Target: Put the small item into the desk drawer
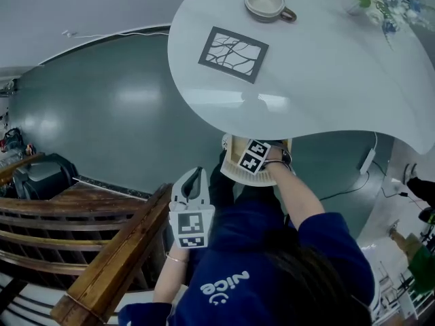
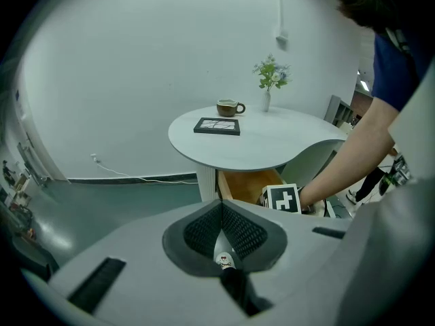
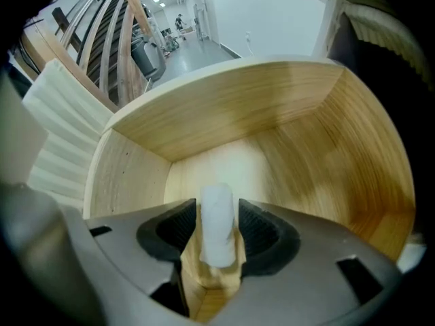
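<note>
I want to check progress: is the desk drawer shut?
No, the drawer is open, with the right gripper reaching into it and a white item between its jaws.

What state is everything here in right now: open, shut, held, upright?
Light wooden desk drawer: pulled open.
Right gripper: jaws open, down inside the drawer.
Small white cylindrical item: between the right jaws, not pinched.
Left gripper: jaws shut, empty.
Beige cup with brown handle: upright on the white table.
</note>
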A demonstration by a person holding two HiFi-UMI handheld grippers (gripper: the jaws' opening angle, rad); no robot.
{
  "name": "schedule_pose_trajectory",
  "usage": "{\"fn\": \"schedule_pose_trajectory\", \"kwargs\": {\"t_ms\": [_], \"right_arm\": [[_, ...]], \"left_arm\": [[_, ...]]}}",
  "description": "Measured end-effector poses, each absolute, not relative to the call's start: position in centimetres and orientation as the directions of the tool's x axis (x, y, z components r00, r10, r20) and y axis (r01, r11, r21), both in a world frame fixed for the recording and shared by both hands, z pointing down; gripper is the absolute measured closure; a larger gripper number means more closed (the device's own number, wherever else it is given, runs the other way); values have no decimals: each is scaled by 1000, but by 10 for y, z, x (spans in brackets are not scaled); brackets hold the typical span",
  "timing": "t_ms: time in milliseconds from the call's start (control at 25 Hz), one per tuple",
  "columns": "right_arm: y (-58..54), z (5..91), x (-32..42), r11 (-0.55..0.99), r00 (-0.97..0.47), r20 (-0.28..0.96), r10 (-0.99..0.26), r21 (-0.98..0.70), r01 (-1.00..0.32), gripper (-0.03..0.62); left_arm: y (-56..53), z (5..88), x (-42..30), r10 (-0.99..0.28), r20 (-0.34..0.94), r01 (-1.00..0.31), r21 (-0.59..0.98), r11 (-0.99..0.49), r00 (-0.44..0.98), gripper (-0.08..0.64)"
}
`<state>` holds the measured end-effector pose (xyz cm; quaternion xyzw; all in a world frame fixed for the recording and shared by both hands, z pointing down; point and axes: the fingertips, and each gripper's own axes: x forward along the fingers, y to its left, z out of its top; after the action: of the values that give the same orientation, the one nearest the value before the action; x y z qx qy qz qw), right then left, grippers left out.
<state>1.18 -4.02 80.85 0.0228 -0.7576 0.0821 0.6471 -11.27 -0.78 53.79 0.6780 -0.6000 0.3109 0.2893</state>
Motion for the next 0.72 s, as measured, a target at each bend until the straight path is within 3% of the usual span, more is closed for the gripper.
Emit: {"fn": "schedule_pose_trajectory", "kwargs": {"t_ms": [720], "right_arm": [[-41,743,20,982,-181,982,54,-85,-167,387]], "left_arm": [[-43,540,-107,-678,710,-981,110,-161,191,557]]}}
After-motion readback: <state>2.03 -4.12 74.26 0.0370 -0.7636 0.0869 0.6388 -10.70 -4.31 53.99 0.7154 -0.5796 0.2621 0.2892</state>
